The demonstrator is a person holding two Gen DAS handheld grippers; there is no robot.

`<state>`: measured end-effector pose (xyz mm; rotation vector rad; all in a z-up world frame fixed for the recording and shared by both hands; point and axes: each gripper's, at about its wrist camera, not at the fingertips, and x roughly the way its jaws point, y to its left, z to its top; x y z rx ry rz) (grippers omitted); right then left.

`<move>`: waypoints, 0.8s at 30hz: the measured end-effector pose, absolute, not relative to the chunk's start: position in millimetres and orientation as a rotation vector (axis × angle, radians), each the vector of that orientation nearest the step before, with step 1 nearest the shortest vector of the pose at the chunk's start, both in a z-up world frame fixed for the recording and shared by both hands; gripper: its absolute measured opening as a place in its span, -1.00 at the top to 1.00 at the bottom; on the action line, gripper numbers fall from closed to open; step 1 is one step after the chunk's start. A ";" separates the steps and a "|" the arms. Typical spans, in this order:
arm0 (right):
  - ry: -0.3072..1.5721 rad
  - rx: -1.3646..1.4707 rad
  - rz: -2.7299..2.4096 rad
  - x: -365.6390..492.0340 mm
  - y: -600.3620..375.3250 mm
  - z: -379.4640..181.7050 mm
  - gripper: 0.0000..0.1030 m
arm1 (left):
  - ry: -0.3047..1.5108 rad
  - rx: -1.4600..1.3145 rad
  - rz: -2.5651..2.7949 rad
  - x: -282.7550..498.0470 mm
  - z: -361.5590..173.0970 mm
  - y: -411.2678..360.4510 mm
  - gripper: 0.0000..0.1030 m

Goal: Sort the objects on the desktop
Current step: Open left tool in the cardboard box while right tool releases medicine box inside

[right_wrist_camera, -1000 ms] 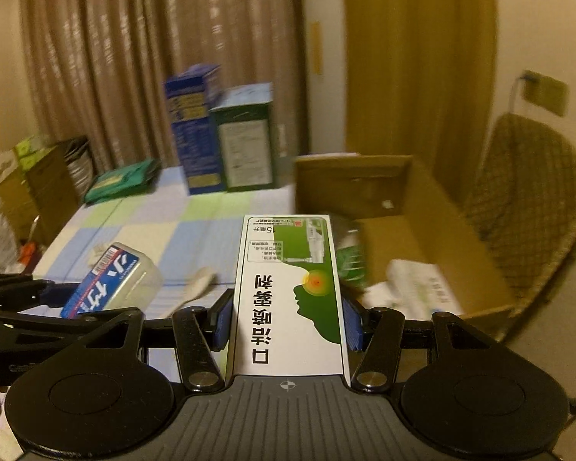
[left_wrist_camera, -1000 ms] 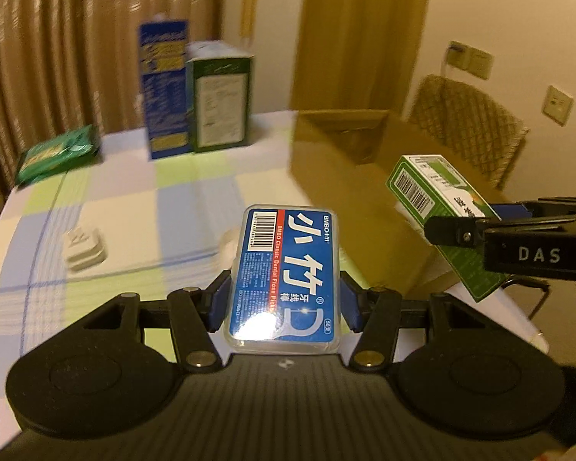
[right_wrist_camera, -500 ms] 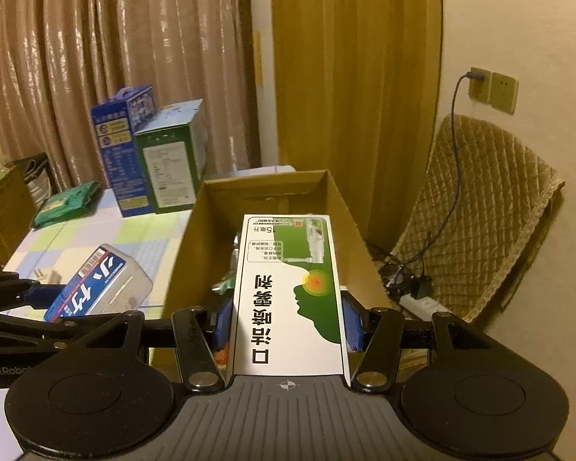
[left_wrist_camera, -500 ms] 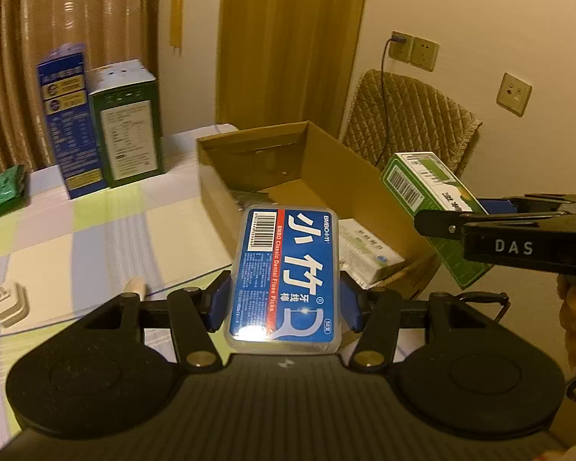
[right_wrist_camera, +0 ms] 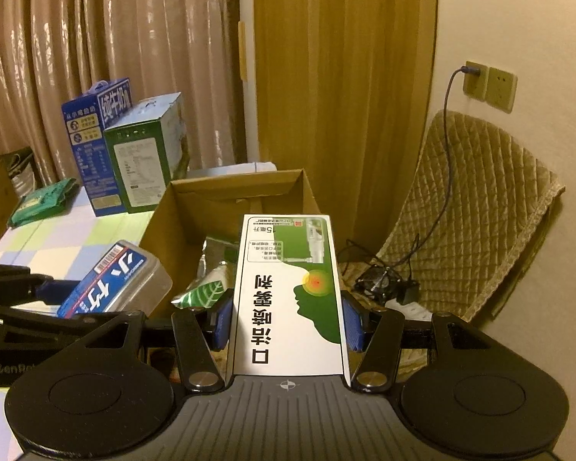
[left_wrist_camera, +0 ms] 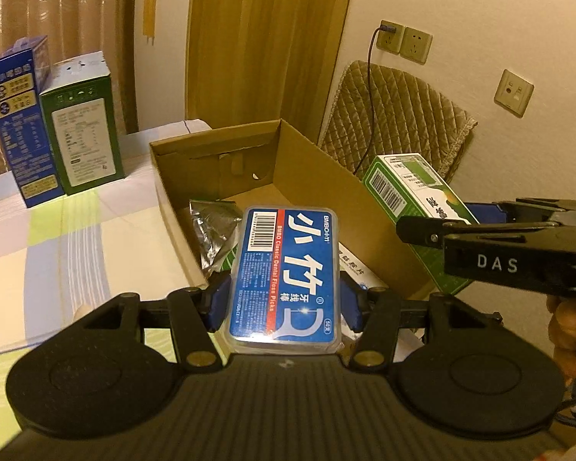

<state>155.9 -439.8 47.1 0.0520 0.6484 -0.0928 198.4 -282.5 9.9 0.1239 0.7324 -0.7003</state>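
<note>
My left gripper is shut on a blue floss-pick case in clear plastic, held over the near end of an open cardboard box. My right gripper is shut on a green-and-white spray carton, which hangs above the same cardboard box. From the left wrist view the spray carton shows at the right, past the box's right wall. The floss-pick case shows low on the left in the right wrist view. Inside the box lie a silver foil pack and a leaf-printed packet.
A tall blue carton and a green carton stand at the back of the checked tablecloth. A green bag lies further left. Beyond the box stands a quilt-covered chair, with a power strip and cables below it.
Both grippers have swung right from above the tablecloth to above the cardboard box, each keeping its item. The white plug block on the table has slid out of the left wrist view.
</note>
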 end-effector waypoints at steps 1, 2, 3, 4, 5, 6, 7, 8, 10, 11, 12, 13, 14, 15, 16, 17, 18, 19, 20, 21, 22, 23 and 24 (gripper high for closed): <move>0.650 0.053 -0.095 157.5 -441.2 45.9 -0.02 | 0.733 0.124 -0.701 201.5 9.2 -284.4 0.00; 0.653 0.054 -0.097 159.3 -441.9 44.9 -0.02 | 0.734 0.123 -0.701 204.3 8.5 -286.2 -0.01; 0.655 0.055 -0.099 160.9 -443.0 43.3 -0.02 | 0.735 0.122 -0.700 207.1 7.5 -287.6 -0.01; 0.658 0.054 -0.099 163.1 -443.9 42.3 -0.02 | 0.736 0.119 -0.700 208.9 6.4 -288.3 -0.01; 0.661 0.055 -0.099 164.5 -444.5 40.8 -0.02 | 0.741 0.115 -0.702 211.3 5.2 -289.4 -0.01; 0.664 0.056 -0.098 165.8 -444.7 39.3 -0.02 | 0.746 0.110 -0.707 213.8 4.1 -290.7 -0.01; 0.667 0.056 -0.096 167.3 -444.6 38.2 -0.02 | 0.750 0.106 -0.710 215.8 2.8 -291.6 -0.01; 0.670 0.055 -0.095 168.1 -444.3 36.7 -0.02 | 0.752 0.105 -0.708 217.8 1.8 -292.6 0.00; 0.673 0.057 -0.092 169.4 -444.2 35.2 -0.02 | 0.750 0.104 -0.700 221.6 -0.5 -294.0 -0.14; 0.673 0.059 -0.091 169.5 -444.1 34.6 -0.02 | 0.749 0.102 -0.693 223.5 -1.4 -293.7 -0.32; 0.674 0.058 -0.091 169.8 -444.0 33.9 -0.02 | 0.741 0.098 -0.685 223.8 -1.7 -292.1 -0.33; 0.675 0.057 -0.090 170.3 -444.0 33.4 -0.02 | 0.734 0.095 -0.684 223.6 -1.3 -290.6 -0.32; 0.678 0.057 -0.089 170.9 -443.8 32.4 -0.02 | 0.726 0.091 -0.681 223.0 -1.0 -288.1 -0.32; 0.681 0.059 -0.088 171.6 -443.7 31.3 -0.02 | 0.721 0.086 -0.674 222.1 -0.9 -284.7 -0.32; 0.682 0.061 -0.088 172.0 -443.6 30.9 -0.02 | 0.717 0.079 -0.668 221.8 -0.4 -281.6 -0.32; 0.684 0.063 -0.087 172.7 -442.9 30.5 -0.02 | 0.715 0.073 -0.663 220.9 -0.4 -277.8 -0.32; 0.685 0.065 -0.085 173.1 -442.0 29.8 -0.02 | 0.712 0.069 -0.657 219.8 -0.1 -274.0 -0.32; 0.687 0.066 -0.083 173.5 -440.5 29.4 -0.02 | 0.708 0.065 -0.651 218.2 -0.1 -269.4 -0.32; 0.689 0.067 -0.079 174.1 -439.1 29.1 -0.02 | 0.707 0.061 -0.647 217.2 0.5 -266.0 -0.32; 0.689 0.067 -0.076 175.1 -437.6 28.9 -0.02 | 0.707 0.054 -0.642 215.8 0.5 -261.8 -0.32; 0.690 0.067 -0.073 176.3 -435.9 28.9 -0.02 | 0.707 0.047 -0.637 214.9 0.6 -257.4 -0.32; 0.690 0.067 -0.071 177.5 -434.1 28.8 -0.02 | 0.707 0.039 -0.628 213.9 0.7 -252.4 -0.32; 0.690 0.067 -0.067 179.3 -432.4 29.1 -0.02 | 0.707 0.034 -0.622 213.0 1.0 -248.5 -0.32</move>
